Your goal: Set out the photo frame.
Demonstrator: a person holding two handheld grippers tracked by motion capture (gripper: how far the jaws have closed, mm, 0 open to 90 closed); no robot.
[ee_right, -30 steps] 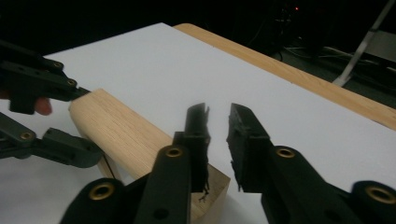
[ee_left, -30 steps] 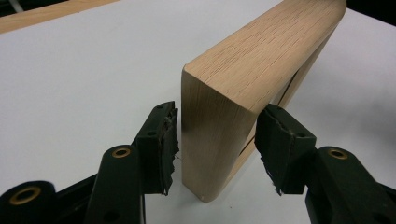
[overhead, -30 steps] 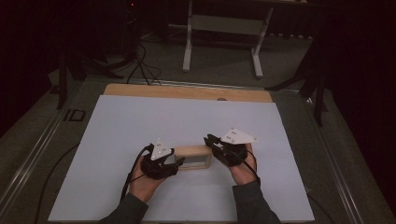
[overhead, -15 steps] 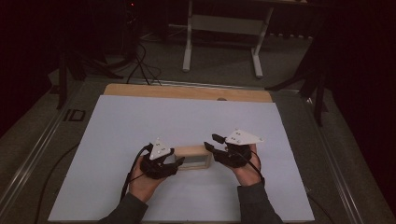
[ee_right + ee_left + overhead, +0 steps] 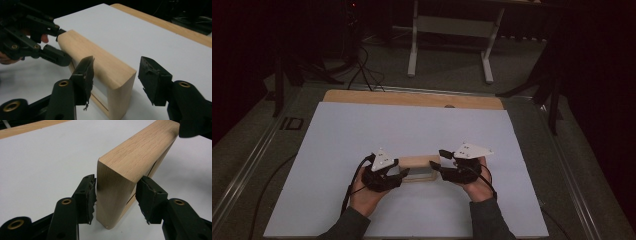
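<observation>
A light wooden frame [image 5: 417,162] stands on its long edge on the white sheet [image 5: 412,125], near the front middle. My left gripper [image 5: 402,172] holds its left end: in the left gripper view the jaws [image 5: 116,200] press both faces of the frame [image 5: 135,152]. My right gripper [image 5: 438,161] is at the frame's right end. In the right gripper view its jaws [image 5: 116,80] straddle the end of the frame [image 5: 100,57], with a gap showing at the right pad [image 5: 152,80]. The left gripper [image 5: 63,46] shows at the far end there.
A wooden strip [image 5: 412,98] runs along the sheet's far edge. Beyond it stand a table's white legs [image 5: 449,45] and cables [image 5: 362,70] on a dark floor. A metal rail [image 5: 257,155] borders the table at the left.
My right gripper has drawn slightly right and toward the person, and its jaws now stand apart around the frame's end. The left gripper and the frame have not moved.
</observation>
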